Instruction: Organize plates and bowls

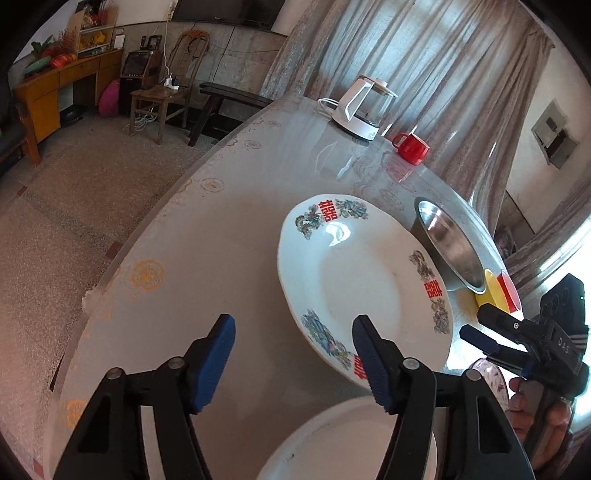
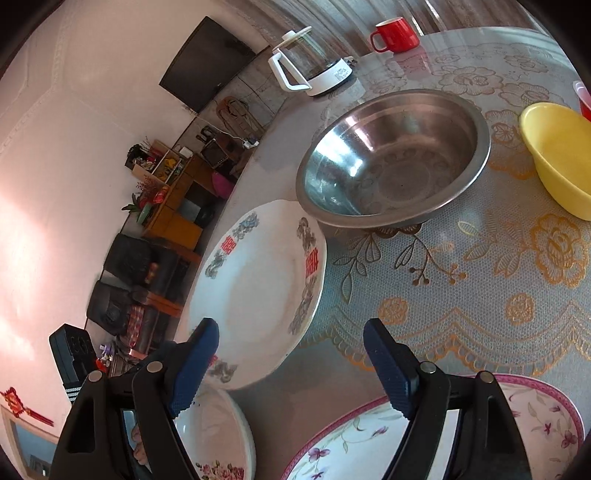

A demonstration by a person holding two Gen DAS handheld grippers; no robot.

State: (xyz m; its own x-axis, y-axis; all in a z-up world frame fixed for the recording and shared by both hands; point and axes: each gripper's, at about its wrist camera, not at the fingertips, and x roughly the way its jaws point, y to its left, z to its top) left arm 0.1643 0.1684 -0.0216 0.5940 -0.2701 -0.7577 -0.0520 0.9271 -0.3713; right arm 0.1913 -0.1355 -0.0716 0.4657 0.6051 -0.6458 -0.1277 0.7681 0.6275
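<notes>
Both the left gripper point(image 1: 293, 334) and the right gripper point(image 2: 291, 345) stood wide with nothing between the pads, flanking the patterned plate point(image 1: 360, 280), which lay near the table's point(image 1: 221, 236) edge, just beside the steel bowl point(image 2: 393, 158); bare cloth lay leftward.

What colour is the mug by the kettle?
Red; the mug shows best in the right wrist view.
</notes>
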